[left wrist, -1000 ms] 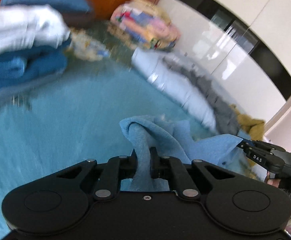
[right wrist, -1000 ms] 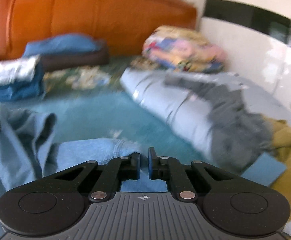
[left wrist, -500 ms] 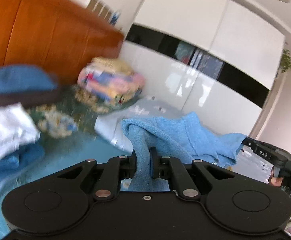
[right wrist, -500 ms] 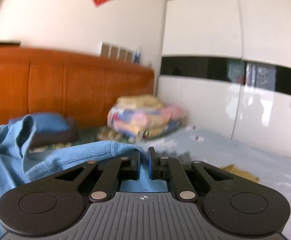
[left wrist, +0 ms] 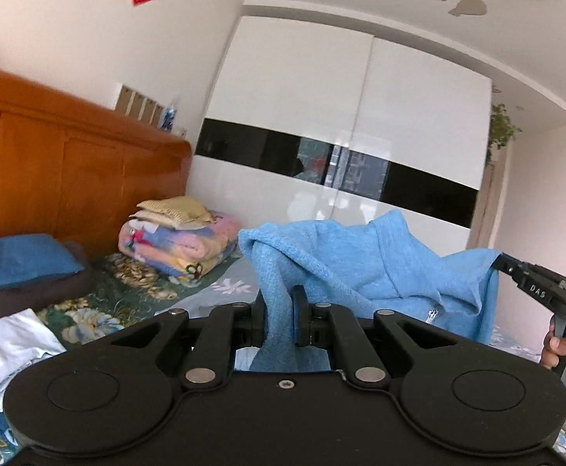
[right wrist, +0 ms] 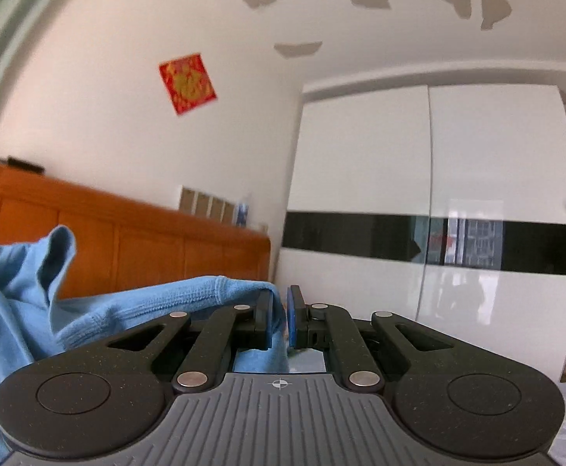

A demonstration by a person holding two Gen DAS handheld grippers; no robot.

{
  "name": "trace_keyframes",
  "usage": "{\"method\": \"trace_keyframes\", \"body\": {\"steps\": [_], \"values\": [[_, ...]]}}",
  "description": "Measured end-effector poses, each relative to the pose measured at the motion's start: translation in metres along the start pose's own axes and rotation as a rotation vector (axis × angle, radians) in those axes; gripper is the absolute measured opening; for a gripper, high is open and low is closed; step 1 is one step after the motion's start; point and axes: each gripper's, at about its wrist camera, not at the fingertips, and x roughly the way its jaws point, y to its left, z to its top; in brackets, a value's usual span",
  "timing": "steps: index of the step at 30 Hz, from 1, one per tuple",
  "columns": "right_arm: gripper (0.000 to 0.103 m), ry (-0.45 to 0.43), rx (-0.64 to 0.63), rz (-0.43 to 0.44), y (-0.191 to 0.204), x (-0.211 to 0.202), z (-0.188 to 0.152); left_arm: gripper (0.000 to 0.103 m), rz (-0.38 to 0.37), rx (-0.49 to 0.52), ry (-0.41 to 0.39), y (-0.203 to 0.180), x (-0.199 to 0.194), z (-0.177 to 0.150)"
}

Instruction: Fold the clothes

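A light blue knit garment (left wrist: 360,260) hangs in the air between both grippers, above the bed. My left gripper (left wrist: 281,316) is shut on one bunched corner of it. My right gripper (right wrist: 281,320) is shut on another edge of the blue garment (right wrist: 127,310), which drapes away to the left in that view. In the left wrist view the right gripper (left wrist: 502,264) shows at the far right, held by a hand, with the cloth stretched toward it.
An orange wooden headboard (left wrist: 69,178) stands at the left. On the bed lie a folded colourful quilt (left wrist: 178,240), a blue pillow (left wrist: 18,260) and a white garment (left wrist: 3,345). A white wardrobe (left wrist: 341,155) with a black band fills the far wall.
Both grippers have risen and tilted upward with the blue garment, lifting it off the bed. The views now show the wall, wardrobe and ceiling instead of the bed surface.
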Motion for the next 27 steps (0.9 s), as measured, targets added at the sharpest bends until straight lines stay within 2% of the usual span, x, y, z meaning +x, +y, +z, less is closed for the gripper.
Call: {"method": "trace_keyframes", "body": {"steps": [5, 9, 12, 13, 19, 23, 27], "values": [[0.006, -0.055, 0.002, 0.009, -0.008, -0.05, 0.025, 0.009, -0.066, -0.019, -0.005, -0.015, -0.036, 0.004], [0.006, -0.046, 0.023, 0.006, -0.017, -0.071, 0.037, 0.01, -0.119, -0.066, 0.035, -0.019, -0.047, -0.005], [0.007, 0.05, 0.004, -0.008, -0.019, -0.058, 0.025, 0.011, -0.124, -0.062, 0.101, -0.018, -0.035, -0.028], [0.007, 0.107, 0.006, -0.005, -0.019, -0.053, 0.018, 0.011, -0.121, -0.071, 0.129, -0.014, -0.027, -0.038], [0.007, 0.433, 0.127, -0.045, -0.025, 0.04, -0.097, 0.009, -0.039, -0.133, 0.343, 0.028, 0.053, -0.128], [0.007, 0.604, 0.181, -0.097, -0.018, 0.103, -0.172, 0.007, 0.035, -0.191, 0.425, 0.069, 0.104, -0.173], [0.006, 0.728, 0.193, -0.128, -0.004, 0.145, -0.232, 0.007, 0.109, -0.228, 0.48, 0.108, 0.142, -0.201]]}}
